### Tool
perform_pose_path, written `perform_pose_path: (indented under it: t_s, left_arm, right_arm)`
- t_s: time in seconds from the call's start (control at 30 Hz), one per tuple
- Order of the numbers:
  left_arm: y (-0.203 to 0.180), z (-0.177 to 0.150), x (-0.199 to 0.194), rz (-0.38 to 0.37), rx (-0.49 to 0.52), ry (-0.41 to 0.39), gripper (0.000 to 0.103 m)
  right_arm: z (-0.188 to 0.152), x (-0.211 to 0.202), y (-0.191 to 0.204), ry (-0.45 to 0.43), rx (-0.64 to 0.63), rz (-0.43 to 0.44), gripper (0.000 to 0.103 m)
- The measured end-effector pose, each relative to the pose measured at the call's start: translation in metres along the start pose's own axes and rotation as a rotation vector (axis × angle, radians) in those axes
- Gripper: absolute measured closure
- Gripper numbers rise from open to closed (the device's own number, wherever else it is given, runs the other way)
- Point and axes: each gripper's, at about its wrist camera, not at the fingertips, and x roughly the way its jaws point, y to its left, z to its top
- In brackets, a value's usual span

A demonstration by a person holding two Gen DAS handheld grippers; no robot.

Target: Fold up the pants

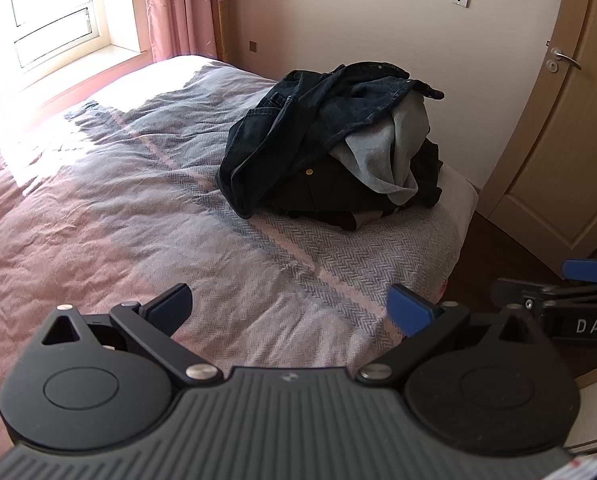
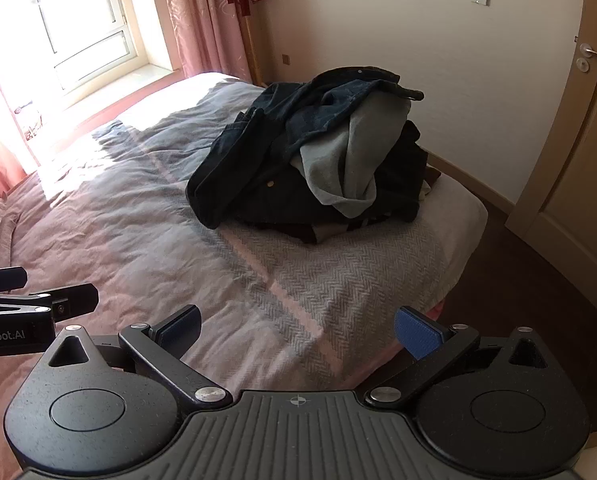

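Observation:
A heap of crumpled clothes sits on the far right corner of the bed: dark blue jeans (image 1: 298,120) (image 2: 266,140) lie on top, with a grey garment (image 1: 390,156) (image 2: 346,168) draped over dark pieces beneath. My left gripper (image 1: 290,312) hovers open over the bedspread, well short of the heap, nothing between its blue pads. My right gripper (image 2: 298,332) is likewise open and empty, near the bed's right edge. Each gripper shows at the edge of the other's view.
The bed (image 1: 118,220) (image 2: 138,220) carries a pinkish-grey herringbone cover, sunlit near the window (image 1: 50,12). A wooden door (image 1: 570,140) (image 2: 578,160) stands at the right, with dark floor (image 2: 518,280) beside the bed. Pink curtains (image 2: 194,20) hang at the back.

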Motion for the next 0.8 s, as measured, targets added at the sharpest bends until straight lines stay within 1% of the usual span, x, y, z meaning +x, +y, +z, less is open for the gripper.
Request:
perform_pose_path:
  t_s: [0.5,0.67,0.8]
  left_arm:
    - [0.016,0.017,0.019,-0.030,0.013,0.005,0.001]
    - [0.022,0.026,0.033,-0.029,0.012,0.016,0.001]
    - [0.028,0.036,0.050,-0.032,0.007,0.022,0.001]
  right_arm:
    - [0.014,0.014,0.000,-0.004,0.022,-0.016,0.002]
    - [0.023,0.029,-0.003,0.002,0.039,-0.005,0.002]
    - [0.035,0.041,-0.011,-0.028,0.052,0.008,0.002]
